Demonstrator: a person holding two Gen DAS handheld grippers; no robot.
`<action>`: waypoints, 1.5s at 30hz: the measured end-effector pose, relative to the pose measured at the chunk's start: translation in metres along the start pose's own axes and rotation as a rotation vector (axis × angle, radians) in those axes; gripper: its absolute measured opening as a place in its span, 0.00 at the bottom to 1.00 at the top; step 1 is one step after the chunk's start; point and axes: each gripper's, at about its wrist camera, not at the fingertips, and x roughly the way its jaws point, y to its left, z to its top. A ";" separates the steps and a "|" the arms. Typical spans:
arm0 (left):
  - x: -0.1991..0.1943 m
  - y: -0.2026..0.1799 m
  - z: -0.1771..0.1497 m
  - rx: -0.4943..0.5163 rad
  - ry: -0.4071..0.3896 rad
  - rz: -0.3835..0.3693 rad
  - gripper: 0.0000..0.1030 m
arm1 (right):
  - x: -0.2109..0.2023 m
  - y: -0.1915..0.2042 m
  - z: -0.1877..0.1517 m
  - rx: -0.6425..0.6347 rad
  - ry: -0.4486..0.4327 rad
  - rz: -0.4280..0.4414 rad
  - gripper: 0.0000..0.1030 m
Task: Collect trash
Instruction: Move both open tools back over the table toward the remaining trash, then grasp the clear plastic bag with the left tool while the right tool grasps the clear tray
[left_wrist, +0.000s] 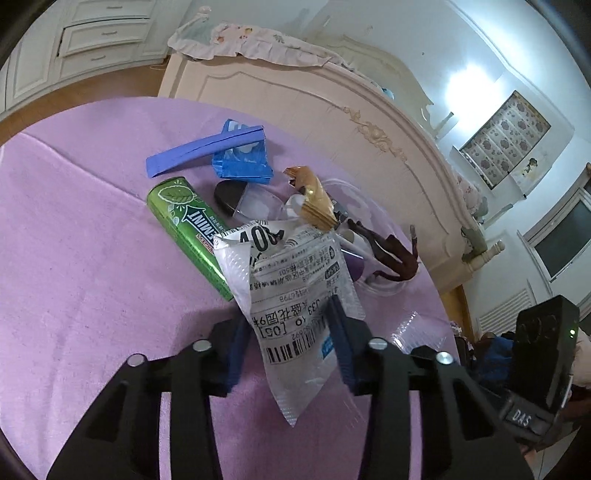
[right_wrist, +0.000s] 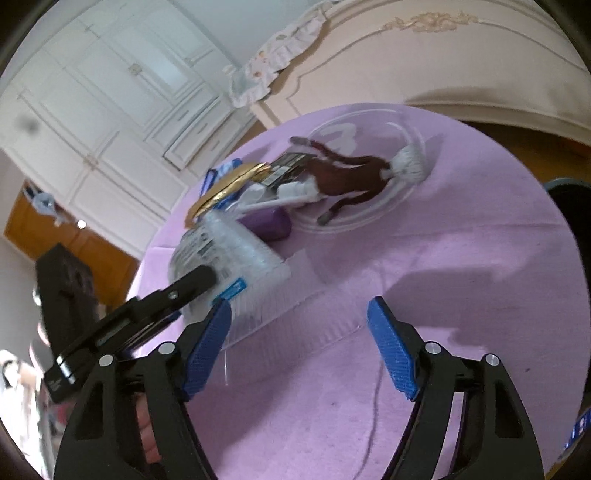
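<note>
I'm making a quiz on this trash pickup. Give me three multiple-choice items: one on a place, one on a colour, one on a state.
1. Where is the horse figure?
A. in the clear dish
B. on the floor
C. on the can

2. What colour is the can?
A. red
B. green
C. white

3. How are the right tongs?
A. shut on the can
B. shut on the bag
C. open

Answers:
1 A: the horse lies inside the dish's rim.
2 B: the can on the cloth is green.
3 C: their blue pads stand apart with nothing between; the left tongs grip the bag.
</note>
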 end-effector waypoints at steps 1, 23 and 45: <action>-0.001 0.000 -0.001 0.002 -0.002 -0.007 0.32 | -0.001 0.002 -0.001 -0.011 -0.005 0.007 0.65; -0.055 -0.027 -0.028 0.157 -0.113 0.029 0.17 | -0.027 0.011 -0.030 0.096 0.015 0.150 0.64; -0.081 -0.079 -0.041 0.267 -0.157 -0.022 0.16 | -0.079 0.014 -0.031 -0.029 -0.142 0.158 0.04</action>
